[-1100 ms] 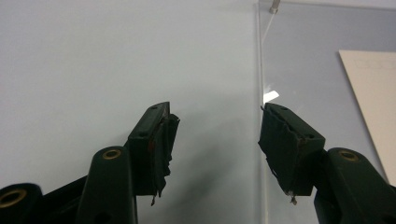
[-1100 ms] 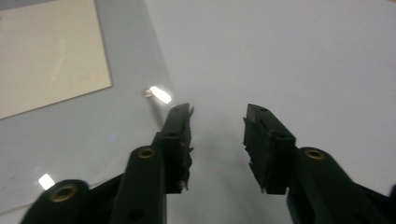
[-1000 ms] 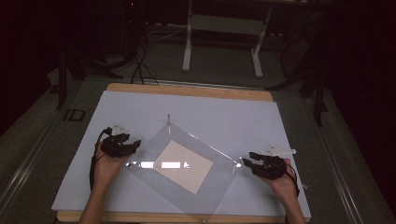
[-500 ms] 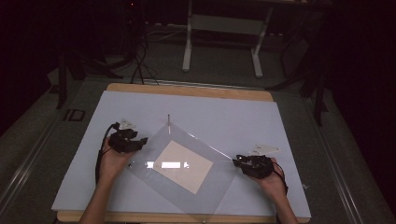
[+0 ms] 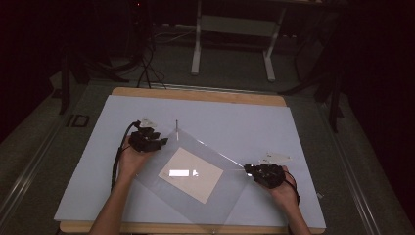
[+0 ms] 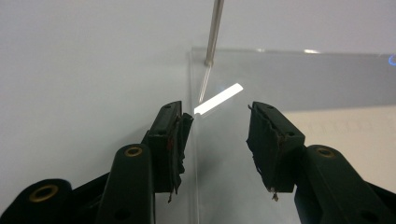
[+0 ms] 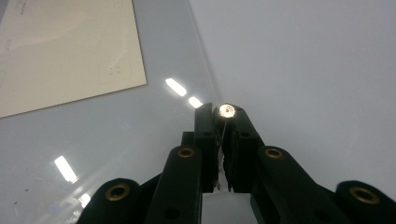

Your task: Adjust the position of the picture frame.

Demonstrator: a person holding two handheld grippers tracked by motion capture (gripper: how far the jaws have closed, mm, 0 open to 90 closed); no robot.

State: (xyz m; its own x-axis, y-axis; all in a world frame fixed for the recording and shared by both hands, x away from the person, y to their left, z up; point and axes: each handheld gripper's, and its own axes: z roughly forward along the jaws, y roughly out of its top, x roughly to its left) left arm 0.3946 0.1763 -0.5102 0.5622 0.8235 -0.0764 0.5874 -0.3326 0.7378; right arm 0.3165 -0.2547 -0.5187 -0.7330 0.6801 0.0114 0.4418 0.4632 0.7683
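Observation:
A clear plastic sheet (image 5: pixel 230 198) lies skewed on the table with a cream paper (image 5: pixel 191 175) at its middle. A thin metal pin (image 5: pixel 176 126) stands at its far corner. My left gripper (image 5: pixel 164 141) points at that corner. In the left gripper view it (image 6: pixel 219 121) is open, its jaws have just been closing, and the sheet's edge (image 6: pixel 194 154) runs between them with the pin (image 6: pixel 212 32) ahead. My right gripper (image 5: pixel 248 170) is at the sheet's right corner. Its jaws (image 7: pixel 224 115) have just closed on a small shiny pin head (image 7: pixel 227 110).
The sheet rests on a pale blue mat (image 5: pixel 235 122) over a wooden tabletop (image 5: pixel 195 94). Beyond the table's far edge are a white desk frame (image 5: pixel 230 24) and cables (image 5: pixel 147 68) on a dark floor. Both forearms enter from the bottom.
My left hand has moved right and away toward the pin corner, narrowing its jaws. My right hand has shifted left onto the sheet's right corner, and its jaws have closed.

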